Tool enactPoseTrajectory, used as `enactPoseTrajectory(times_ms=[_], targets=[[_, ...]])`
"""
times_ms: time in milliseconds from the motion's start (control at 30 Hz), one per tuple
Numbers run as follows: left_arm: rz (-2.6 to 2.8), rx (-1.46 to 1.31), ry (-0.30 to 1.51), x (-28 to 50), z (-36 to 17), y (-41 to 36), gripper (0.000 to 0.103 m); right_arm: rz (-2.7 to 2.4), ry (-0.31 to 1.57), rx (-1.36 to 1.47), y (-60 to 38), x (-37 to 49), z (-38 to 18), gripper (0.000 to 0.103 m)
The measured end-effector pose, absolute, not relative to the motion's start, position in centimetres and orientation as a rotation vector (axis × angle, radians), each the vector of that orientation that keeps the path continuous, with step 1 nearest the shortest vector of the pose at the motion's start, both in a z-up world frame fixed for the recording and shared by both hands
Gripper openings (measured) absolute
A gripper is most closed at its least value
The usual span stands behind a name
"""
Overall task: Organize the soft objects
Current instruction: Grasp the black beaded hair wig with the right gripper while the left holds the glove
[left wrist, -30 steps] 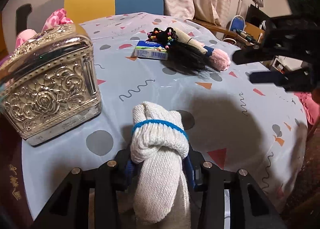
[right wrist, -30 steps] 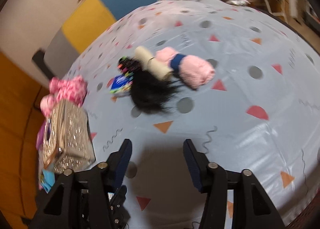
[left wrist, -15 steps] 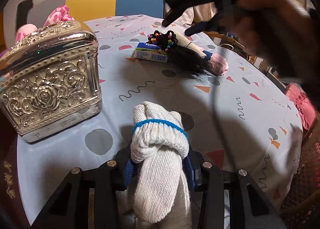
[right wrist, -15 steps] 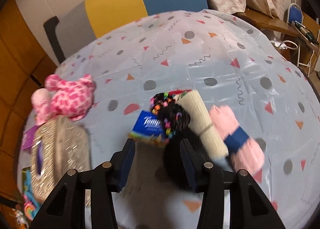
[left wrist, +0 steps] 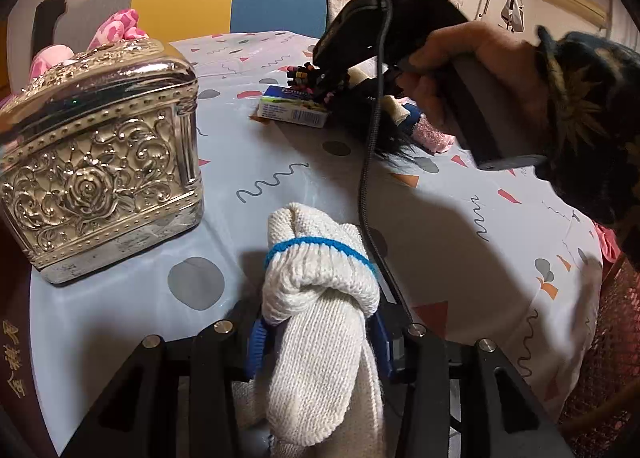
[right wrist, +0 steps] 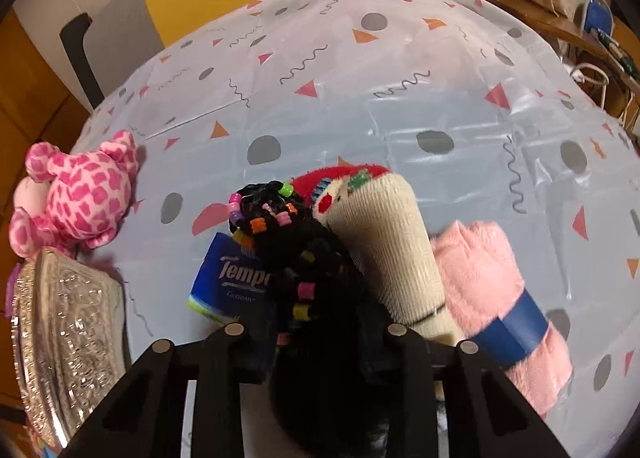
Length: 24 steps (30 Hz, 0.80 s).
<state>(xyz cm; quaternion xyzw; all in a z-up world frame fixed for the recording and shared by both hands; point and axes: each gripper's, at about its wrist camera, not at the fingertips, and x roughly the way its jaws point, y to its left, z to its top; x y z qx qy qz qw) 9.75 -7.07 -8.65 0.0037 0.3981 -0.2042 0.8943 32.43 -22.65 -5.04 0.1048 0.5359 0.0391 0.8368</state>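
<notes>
- The right gripper has its jaws closing around the black beaded hairpiece lying mid-table; loose strands could slide free
- The tissue pack and cream sock roll touch it and may get dragged
- The left gripper clamps the white knit bundle, near the silver box; its grip looks safe

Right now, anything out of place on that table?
Yes: a blue tissue pack sits wedged under the black beaded hairpiece in the soft pile, and an ornate metal box stands nearby. Neither is soft. Nothing looks spilled or damaged.
</notes>
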Motion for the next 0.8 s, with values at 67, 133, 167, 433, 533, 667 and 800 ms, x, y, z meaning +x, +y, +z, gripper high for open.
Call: enactPoseTrajectory(times_ms=[67, 133, 167, 433, 533, 667, 800], targets=[[-0.423, 0.010, 0.824, 9.8, -8.7, -7.1, 0.044, 0.096, 1.138, 0.224, -22.7, 31.3, -4.6, 0.029], [-0.422, 0.012, 0.823, 9.9, -8.8, -7.1, 0.044, 0.106, 1.135, 0.212, -22.6, 29.9, -3.8, 0.029], [-0.422, 0.013, 0.822, 9.9, -8.8, -7.2, 0.044, 0.111, 1.136, 0.213, -22.7, 29.2, -3.5, 0.029], [-0.420, 0.018, 0.821, 10.0, -8.8, -7.3, 0.044, 0.114, 1.255, 0.218, -23.6, 21.7, -3.4, 0.029], [-0.420, 0.019, 0.822, 10.1, -8.8, -7.3, 0.044, 0.088, 1.318, 0.200, -23.5, 19.9, -5.7, 0.029], [-0.416, 0.028, 0.824, 10.2, -8.8, -7.4, 0.043, 0.081, 1.300, 0.205, -23.4, 19.4, -6.4, 0.030], [-0.415, 0.035, 0.830, 10.5, -8.6, -7.6, 0.042, 0.101, 1.269, 0.125, -22.5, 18.9, -6.7, 0.032]])
